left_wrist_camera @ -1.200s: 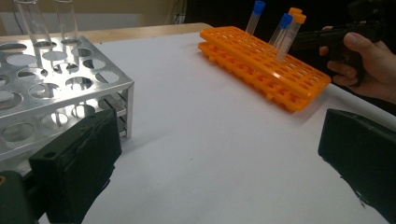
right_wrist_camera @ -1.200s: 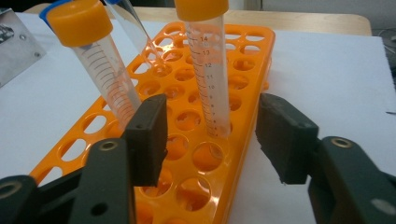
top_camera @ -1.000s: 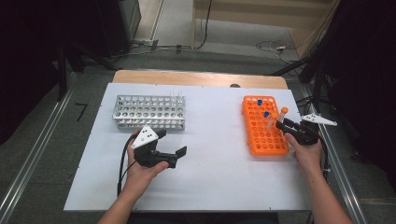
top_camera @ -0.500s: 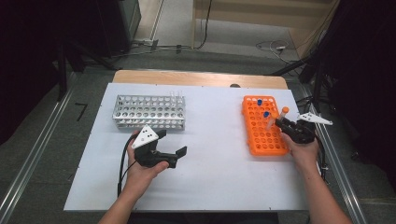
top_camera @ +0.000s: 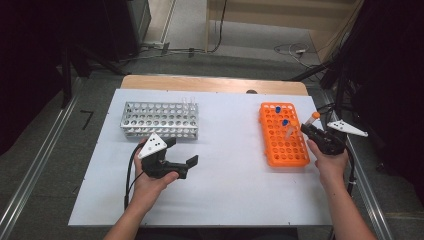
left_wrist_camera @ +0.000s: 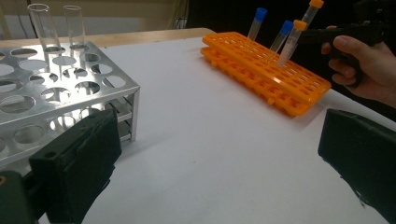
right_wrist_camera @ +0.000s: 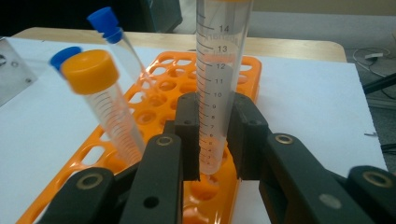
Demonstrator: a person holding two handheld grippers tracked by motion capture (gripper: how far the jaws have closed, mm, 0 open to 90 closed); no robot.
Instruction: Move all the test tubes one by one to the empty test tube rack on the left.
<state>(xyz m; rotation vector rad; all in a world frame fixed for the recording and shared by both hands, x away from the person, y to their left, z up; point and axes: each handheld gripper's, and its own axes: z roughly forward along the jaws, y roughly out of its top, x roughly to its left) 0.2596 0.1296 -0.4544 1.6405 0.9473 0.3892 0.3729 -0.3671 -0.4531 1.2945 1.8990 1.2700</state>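
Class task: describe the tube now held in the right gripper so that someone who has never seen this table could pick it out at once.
Start at the orange rack on the right side of the white table. At its right edge the right gripper is shut on a clear graduated tube with an orange cap. Unlike the orange-capped tube and the two blue-capped ones leaning in the rack, it is clamped upright between black pads.

A white table (top_camera: pixel 230 165) carries a metal rack (top_camera: pixel 159 119) and an orange rack (top_camera: pixel 283 135), well apart.

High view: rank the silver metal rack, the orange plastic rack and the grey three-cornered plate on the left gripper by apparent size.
1. silver metal rack and orange plastic rack: look alike in area, not ranked.
2. grey three-cornered plate: clearly smallest.
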